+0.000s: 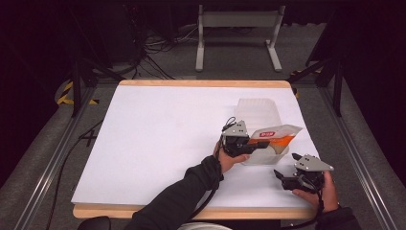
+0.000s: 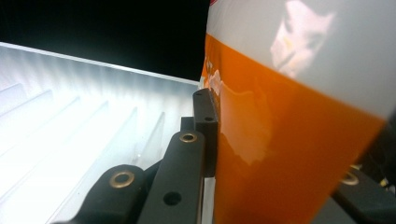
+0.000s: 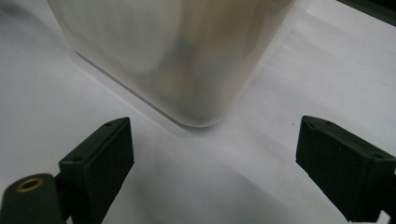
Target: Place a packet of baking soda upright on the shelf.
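An orange and white snack bag [image 1: 280, 136] stands in a translucent plastic box [image 1: 262, 158] right of the table's middle. My left gripper [image 1: 265, 143] is shut on the bag's left edge, and in the left gripper view the black pads press flat on the glossy orange bag [image 2: 289, 98]. The box's ribbed lid [image 1: 258, 112] lies open behind it and shows as a bright ribbed surface [image 2: 70, 116]. My right gripper [image 1: 280, 178] rests low near the table's front right, open, with nothing between its jaws. Its jaws [image 3: 215, 149] face a rounded corner of the box [image 3: 177, 56].
The white table top [image 1: 158, 129] has a wooden front edge [image 1: 143, 211] and a wide bare area to the left. Metal rails run along both sides. Beyond the far edge stand a grey frame [image 1: 238, 33] and loose cables [image 1: 153, 52] on the floor.
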`<state>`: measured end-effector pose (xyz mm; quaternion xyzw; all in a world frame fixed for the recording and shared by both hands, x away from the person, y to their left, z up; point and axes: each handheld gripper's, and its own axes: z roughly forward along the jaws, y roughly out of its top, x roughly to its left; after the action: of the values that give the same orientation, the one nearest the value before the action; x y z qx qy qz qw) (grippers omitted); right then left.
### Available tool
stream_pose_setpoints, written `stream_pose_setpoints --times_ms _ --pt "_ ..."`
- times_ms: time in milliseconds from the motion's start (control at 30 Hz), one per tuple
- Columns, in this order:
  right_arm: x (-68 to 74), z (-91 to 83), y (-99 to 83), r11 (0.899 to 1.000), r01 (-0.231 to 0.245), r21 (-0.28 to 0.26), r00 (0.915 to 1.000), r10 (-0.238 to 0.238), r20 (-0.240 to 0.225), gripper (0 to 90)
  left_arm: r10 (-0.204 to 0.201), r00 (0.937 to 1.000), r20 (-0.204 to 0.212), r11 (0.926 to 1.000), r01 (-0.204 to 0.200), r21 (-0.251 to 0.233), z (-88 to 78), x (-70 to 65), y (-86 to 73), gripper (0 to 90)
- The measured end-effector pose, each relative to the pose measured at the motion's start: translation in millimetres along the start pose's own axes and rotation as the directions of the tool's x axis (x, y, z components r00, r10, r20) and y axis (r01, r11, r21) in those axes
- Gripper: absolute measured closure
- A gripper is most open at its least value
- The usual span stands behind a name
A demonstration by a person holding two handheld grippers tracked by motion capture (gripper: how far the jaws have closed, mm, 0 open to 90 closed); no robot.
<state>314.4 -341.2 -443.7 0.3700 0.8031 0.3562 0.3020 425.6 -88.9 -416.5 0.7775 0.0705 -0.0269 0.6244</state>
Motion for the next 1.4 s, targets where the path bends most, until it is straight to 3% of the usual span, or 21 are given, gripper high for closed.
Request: stream_pose_setpoints --times_ms 200,300,533,767,833,933,1000,1133,1267,1333,1400 --pt "0.3 0.1 0.0 1.000 0.004 0.001 1.0000 -0.004 -0.001 11.9 0.013 0.9999 -0.008 0.9995 -0.013 0.029 -1.4 -1.1 1.8 89.4" --pt "0.4 0.4 0.1 1.000 0.005 0.004 1.0000 -0.005 -0.001 11.8 0.046 0.9984 -0.033 0.9967 -0.044 0.068 -3.6 -3.8 7.1 88.0" --pt "0.7 0.7 0.2 1.000 0.005 0.006 1.0000 -0.005 0.000 11.8 0.107 0.9923 -0.063 0.9910 -0.101 0.088 -12.5 -7.5 24.0 82.5" --pt "0.9 0.7 0.2 1.000 0.007 0.006 1.0000 -0.007 0.000 11.8 0.142 0.9856 -0.092 0.9865 -0.133 0.096 -19.7 -11.6 36.4 73.1" --pt "0.9 0.8 0.2 1.000 0.008 0.007 1.0000 -0.008 -0.001 11.8 0.142 0.9851 -0.097 0.9864 -0.132 0.098 -20.4 -11.6 37.8 66.1" --pt "1.1 0.8 0.3 1.000 0.011 0.008 0.9999 -0.011 -0.002 11.8 0.161 0.9819 -0.100 0.9832 -0.151 0.103 -24.1 -14.2 42.2 69.9" --pt "1.2 1.0 0.3 1.000 0.011 0.008 0.9999 -0.011 -0.001 11.8 0.177 0.9810 -0.079 0.9796 -0.168 0.110 -25.0 -16.2 44.1 77.0" --pt "1.4 0.9 0.4 1.000 0.013 0.010 0.9999 -0.013 -0.002 11.8 0.207 0.9741 -0.092 0.9715 -0.193 0.137 -27.1 -20.4 48.7 79.4" --pt "1.4 1.0 0.4 1.000 0.014 0.010 0.9999 -0.014 -0.002 11.8 0.202 0.9734 -0.108 0.9726 -0.187 0.139 -35.4 -22.7 52.5 67.7" --pt "1.5 1.0 0.4 1.000 0.014 0.010 0.9999 -0.014 -0.001 11.8 0.214 0.9671 -0.137 0.9685 -0.192 0.159 -44.2 -24.3 54.5 58.8" --pt "1.5 0.9 0.4 1.000 0.014 0.010 0.9999 -0.014 -0.001 11.8 0.219 0.9652 -0.143 0.9655 -0.194 0.174 -48.2 -24.8 54.9 56.3"
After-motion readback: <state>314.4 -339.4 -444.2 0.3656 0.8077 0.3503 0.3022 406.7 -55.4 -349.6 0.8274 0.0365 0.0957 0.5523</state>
